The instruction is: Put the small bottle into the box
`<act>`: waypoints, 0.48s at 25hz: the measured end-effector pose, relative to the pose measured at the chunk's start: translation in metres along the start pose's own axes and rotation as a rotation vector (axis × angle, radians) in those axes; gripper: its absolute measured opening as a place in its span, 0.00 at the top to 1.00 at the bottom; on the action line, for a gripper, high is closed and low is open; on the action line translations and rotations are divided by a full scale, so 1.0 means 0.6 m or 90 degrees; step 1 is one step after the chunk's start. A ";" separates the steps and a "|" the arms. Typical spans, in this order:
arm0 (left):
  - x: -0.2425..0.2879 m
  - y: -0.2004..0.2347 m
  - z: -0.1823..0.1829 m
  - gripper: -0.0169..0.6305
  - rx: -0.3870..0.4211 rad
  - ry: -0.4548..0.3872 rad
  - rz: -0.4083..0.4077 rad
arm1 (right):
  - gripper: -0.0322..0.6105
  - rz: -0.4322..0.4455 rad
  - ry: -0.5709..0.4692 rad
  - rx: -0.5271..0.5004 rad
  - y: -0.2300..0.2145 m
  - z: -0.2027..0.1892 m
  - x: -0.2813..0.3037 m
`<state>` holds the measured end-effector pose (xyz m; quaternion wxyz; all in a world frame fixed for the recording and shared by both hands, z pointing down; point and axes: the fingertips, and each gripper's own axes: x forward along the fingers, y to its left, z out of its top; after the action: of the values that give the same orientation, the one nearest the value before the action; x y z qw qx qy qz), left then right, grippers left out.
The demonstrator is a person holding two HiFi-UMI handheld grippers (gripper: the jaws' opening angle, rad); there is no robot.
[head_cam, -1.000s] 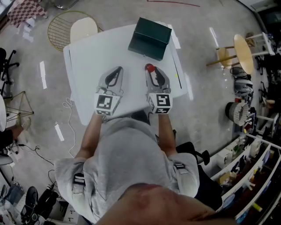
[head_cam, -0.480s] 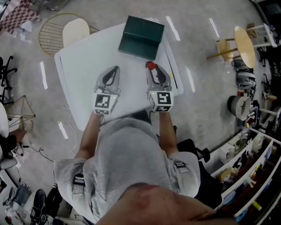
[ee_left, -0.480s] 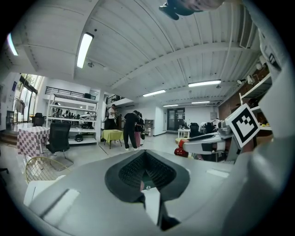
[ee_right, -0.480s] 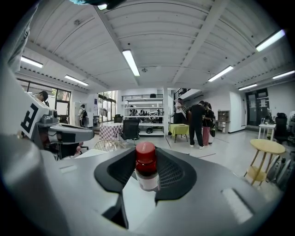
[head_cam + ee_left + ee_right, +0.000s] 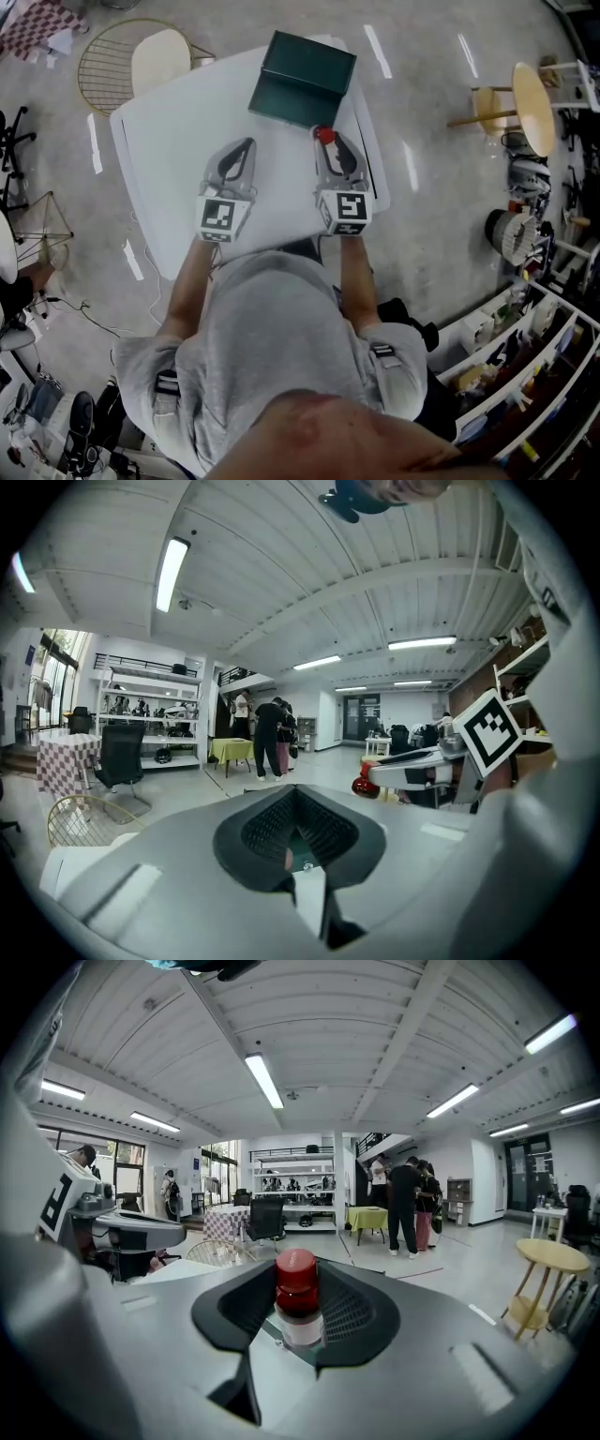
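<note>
Grey concrete floor runs under a white table (image 5: pixel 178 141), and the person stands at its near edge with a gripper in each hand over the top. The right gripper (image 5: pixel 333 142) has its jaws closed partway on the small bottle (image 5: pixel 323 135), which stands upright between the pads with its red cap poking above them. Seen from the right gripper view, the clear body of the bottle sits squarely in the grip (image 5: pixel 298 1302). Just ahead of those jaws, and a little to their left, lies the dark green box (image 5: pixel 302 77) at the far side of the table. The left gripper (image 5: pixel 246 145) is held level beside the right one, its jaws brought together at the tips with nothing between them. Ahead of the jaws, across the room, a few people (image 5: pixel 408 1204) stand by a yellow-green table.
</note>
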<state>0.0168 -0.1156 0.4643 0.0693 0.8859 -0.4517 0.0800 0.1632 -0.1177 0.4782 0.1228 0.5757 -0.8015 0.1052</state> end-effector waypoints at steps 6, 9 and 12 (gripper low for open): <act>0.040 0.025 -0.013 0.96 -0.011 0.016 0.009 | 0.74 0.000 0.011 0.011 -0.025 -0.006 0.043; 0.061 0.025 -0.025 0.96 -0.016 0.028 0.009 | 0.74 -0.002 0.018 0.015 -0.044 -0.015 0.058; 0.082 0.031 -0.037 0.96 -0.021 0.037 0.008 | 0.74 -0.005 0.026 0.020 -0.059 -0.024 0.081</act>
<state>0.0285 -0.1610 0.4971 0.0966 0.8790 -0.4564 0.0983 0.1830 -0.1677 0.5083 0.1304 0.5781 -0.7951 0.1289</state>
